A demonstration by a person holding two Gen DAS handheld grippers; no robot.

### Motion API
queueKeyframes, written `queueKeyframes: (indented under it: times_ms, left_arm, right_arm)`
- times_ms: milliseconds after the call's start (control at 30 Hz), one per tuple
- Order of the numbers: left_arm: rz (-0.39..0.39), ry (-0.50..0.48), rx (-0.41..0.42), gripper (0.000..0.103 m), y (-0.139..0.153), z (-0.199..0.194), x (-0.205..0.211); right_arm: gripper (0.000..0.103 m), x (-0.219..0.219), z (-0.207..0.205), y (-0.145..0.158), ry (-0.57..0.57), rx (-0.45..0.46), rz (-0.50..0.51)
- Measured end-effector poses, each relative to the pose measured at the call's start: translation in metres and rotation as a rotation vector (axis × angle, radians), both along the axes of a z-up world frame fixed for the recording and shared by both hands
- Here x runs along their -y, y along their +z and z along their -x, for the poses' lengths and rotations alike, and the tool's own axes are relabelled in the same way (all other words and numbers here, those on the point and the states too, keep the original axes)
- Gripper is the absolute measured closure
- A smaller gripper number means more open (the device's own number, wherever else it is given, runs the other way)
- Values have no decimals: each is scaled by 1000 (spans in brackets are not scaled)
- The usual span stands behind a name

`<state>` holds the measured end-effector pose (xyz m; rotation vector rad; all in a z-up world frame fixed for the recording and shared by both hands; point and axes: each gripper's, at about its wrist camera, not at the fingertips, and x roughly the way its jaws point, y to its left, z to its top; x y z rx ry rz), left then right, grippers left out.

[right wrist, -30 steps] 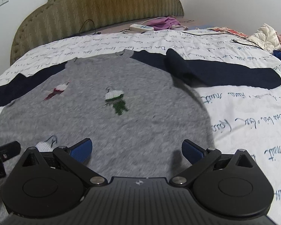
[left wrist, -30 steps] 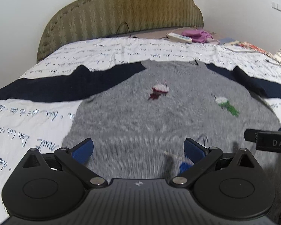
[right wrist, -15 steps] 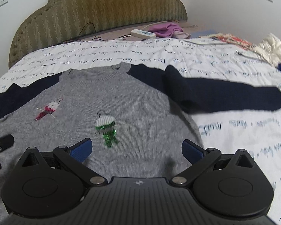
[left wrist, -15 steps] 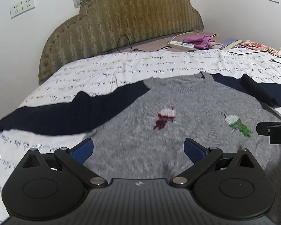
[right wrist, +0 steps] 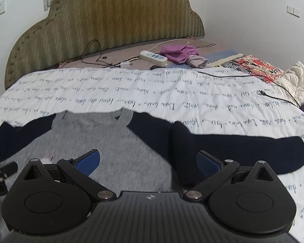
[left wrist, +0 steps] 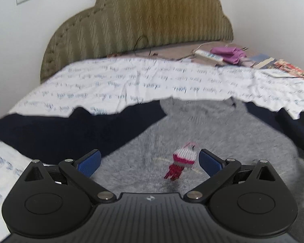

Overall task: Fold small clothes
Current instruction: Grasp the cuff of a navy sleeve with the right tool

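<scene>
A: Sweater (left wrist: pixel 223 141), grey body, navy sleeves, spread flat on our lettered quilt (right wrist: pixel 172 93). Left sleeve (left wrist: pixel 71 133) lies out to the left, right sleeve (right wrist: pixel 243 147) to the right.

B: Left gripper (left wrist: pixel 150 160) over the chest, fingers apart, empty. Right gripper (right wrist: pixel 148 159) likewise spread, gripping nothing.

A: Step, we judge: reaching for the shoulders, nothing folded yet. Next, we pinch a sleeve and lay it across the body.

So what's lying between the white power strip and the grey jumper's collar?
Only the white quilt printed with blue handwriting, seen in the right wrist view between the white power strip and grey knitted jumper.
</scene>
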<state>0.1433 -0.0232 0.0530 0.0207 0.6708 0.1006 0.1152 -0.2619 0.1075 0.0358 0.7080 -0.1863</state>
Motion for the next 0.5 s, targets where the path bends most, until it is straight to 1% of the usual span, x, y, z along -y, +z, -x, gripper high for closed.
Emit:
queueKeyframes:
  times_ms: [133,167,200,233,267,333,400,467,500]
  left_arm:
    - [-14,19,-103,0,-39,-14,2]
    - [-15,19,-106,0,-49,-13,2]
    - [-15,17,-70,0,-52,-9,1]
    - [-14,15,-51,0,-53,-6,1]
    - [-11,12,-53,0,-53,-6,0]
    - [13,11,-54,0,-53,-6,-5]
    - [37,13,-48,0,-54,-5,-8]
    - [35,14,-46,0,-55,-6,-7]
    - [32,15,-45,0,-55,-6,-6]
  right_arm:
    - [0,11,-4,-11,-10,-19,-32]
    - [0,15,-4,-16,-11,-24,-38]
    - [0,19,-2,-20,-15,-28,-37]
    - [0,24,-1,-24,-22,-29,-32]
    - [0,30,3,-27,-28,-23,-24]
    - [1,48,16,-30,-37,30,-12]
    - [3,81,36,-30,-72,119,-10]
    - [10,127,55,-30,-151,204,-43]
    - [10,156,65,-30,-207,235,-88]
